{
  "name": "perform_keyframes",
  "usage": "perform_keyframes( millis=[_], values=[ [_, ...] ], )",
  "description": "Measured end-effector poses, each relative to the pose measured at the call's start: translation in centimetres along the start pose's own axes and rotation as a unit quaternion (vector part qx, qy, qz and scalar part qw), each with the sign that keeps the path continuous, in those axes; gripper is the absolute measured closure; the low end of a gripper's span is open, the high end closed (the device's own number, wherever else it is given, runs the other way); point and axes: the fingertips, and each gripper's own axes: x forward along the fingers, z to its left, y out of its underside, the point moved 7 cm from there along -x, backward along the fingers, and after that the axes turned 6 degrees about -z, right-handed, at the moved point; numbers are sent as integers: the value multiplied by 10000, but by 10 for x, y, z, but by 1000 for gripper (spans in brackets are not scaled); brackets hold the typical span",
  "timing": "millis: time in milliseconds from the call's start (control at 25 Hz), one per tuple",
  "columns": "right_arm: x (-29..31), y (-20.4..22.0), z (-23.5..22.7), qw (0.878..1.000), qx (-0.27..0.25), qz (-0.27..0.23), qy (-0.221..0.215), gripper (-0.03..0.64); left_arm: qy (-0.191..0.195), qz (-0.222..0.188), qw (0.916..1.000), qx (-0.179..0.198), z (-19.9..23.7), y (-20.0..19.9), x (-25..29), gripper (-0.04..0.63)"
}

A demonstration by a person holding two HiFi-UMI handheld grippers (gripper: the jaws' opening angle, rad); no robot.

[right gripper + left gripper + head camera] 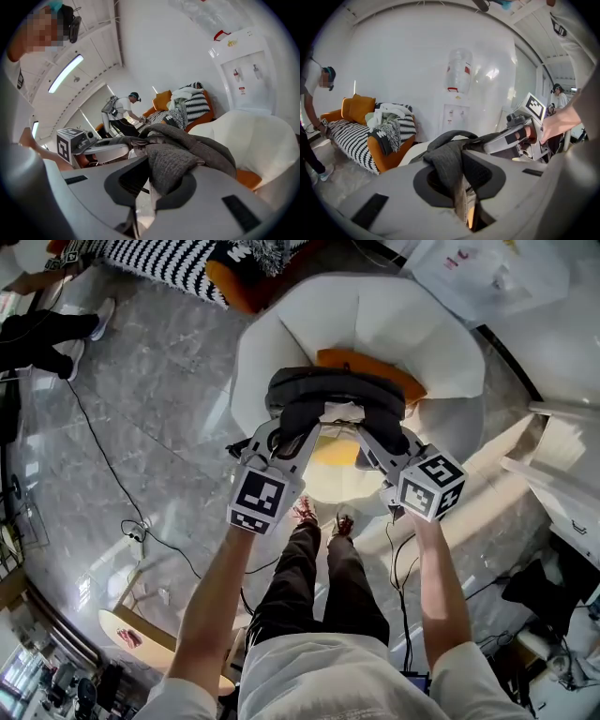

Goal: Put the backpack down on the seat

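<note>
The backpack [333, 395] is dark grey on top with a pale body below, and it hangs above the white tub chair [281, 334]. An orange cushion [375, 369] lies on the chair's seat. My left gripper [289, 434] is shut on the grey shoulder strap [449, 161], which fills its jaws in the left gripper view. My right gripper [368, 437] is shut on the other strap [171, 161]. Each gripper shows in the other's view: the right gripper [520, 136] and the left gripper [101, 147]. The backpack's lower part is hidden behind the grippers.
A striped sofa with orange cushions [159, 259] stands at the back left, and another person's feet [56, 334] are near it. A black cable [103, 465] runs over the grey floor. White furniture [562, 474] is at the right. A water dispenser [457, 93] stands by the wall.
</note>
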Motion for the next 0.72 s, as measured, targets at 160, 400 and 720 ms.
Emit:
perform_keyframes(
  millis=[160,400,720],
  values=[
    [9,5,-12,9999,9,46,113,589,22,56,10000,-49,7,7,11,517],
    [15,14,-23,9997,74,111,197,589,104,143,9998,-82,12,18,22,517],
    [27,18,-44,9995,-86,157,259,589,129,176,9998,15,16,27,41,517]
  ],
)
